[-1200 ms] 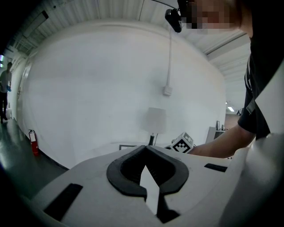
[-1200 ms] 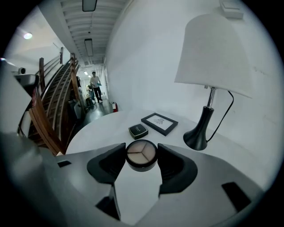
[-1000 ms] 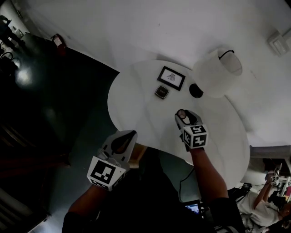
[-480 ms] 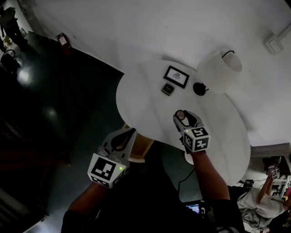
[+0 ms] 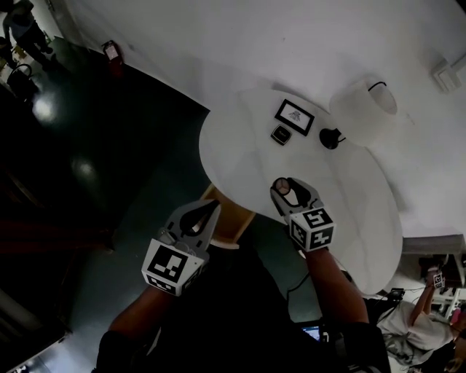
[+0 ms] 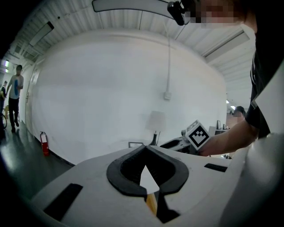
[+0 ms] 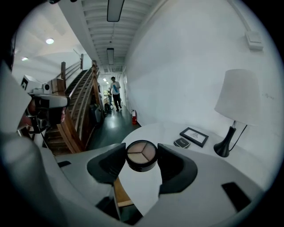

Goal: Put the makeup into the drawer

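Your left tongs (image 5: 206, 213) are hanging pressed together and empty, just beside the wooden drawer (image 5: 231, 224) sticking out under the table edge. Your right tongs (image 5: 288, 188) are pinching the round makeup case (image 7: 141, 155), held flat, over the white table (image 5: 342, 197). The drawer is lying left, nearer and lower. A lamp (image 5: 362, 111) is standing far right.

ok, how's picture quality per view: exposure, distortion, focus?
Head view: floor crushed to near black, white table well exposed. Left gripper view: heavy fisheye, dark corners. Right gripper view: same fisheye, compact sharp, ceiling light bright.
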Available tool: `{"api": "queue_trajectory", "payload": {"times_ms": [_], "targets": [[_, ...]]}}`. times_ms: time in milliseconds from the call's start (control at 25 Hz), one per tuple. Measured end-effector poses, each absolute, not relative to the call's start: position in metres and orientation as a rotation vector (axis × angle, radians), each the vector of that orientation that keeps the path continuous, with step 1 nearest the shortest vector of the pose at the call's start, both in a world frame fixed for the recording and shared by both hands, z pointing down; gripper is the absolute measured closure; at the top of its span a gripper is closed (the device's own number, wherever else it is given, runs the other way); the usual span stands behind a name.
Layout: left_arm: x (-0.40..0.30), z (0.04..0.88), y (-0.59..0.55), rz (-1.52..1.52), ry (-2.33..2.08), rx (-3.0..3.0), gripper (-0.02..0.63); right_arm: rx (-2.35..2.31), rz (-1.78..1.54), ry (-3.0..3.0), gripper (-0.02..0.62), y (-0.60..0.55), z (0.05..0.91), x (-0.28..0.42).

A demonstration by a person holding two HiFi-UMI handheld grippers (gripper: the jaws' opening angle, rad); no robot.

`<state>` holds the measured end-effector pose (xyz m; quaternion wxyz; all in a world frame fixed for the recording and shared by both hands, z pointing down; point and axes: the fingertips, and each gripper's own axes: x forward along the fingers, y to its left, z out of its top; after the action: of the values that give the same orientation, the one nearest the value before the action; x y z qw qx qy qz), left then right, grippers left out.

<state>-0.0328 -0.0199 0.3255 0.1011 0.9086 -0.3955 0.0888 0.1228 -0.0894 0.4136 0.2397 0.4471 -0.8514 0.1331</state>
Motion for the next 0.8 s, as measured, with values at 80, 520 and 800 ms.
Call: {"api": "queue_trajectory", "payload": {"times_ms": [80,520,800], "targets": [[-0.036,0.326,-0.019,0.254,-1.192,2.672,0.595,1.188,0.357,-2.347,0.37,-0.083,0.413,0.113],[-0.054,0.338,-0.009,0.246,-1.259,2.622,0.595,0.976,0.309,-2.422,0.37,-0.049,0.424,0.055],[-0.064,0.359,-0.012,0.253,-1.285,2.588,0.595,0.837,0.306,-2.446,0.37,-0.032,0.457,0.023]]}}
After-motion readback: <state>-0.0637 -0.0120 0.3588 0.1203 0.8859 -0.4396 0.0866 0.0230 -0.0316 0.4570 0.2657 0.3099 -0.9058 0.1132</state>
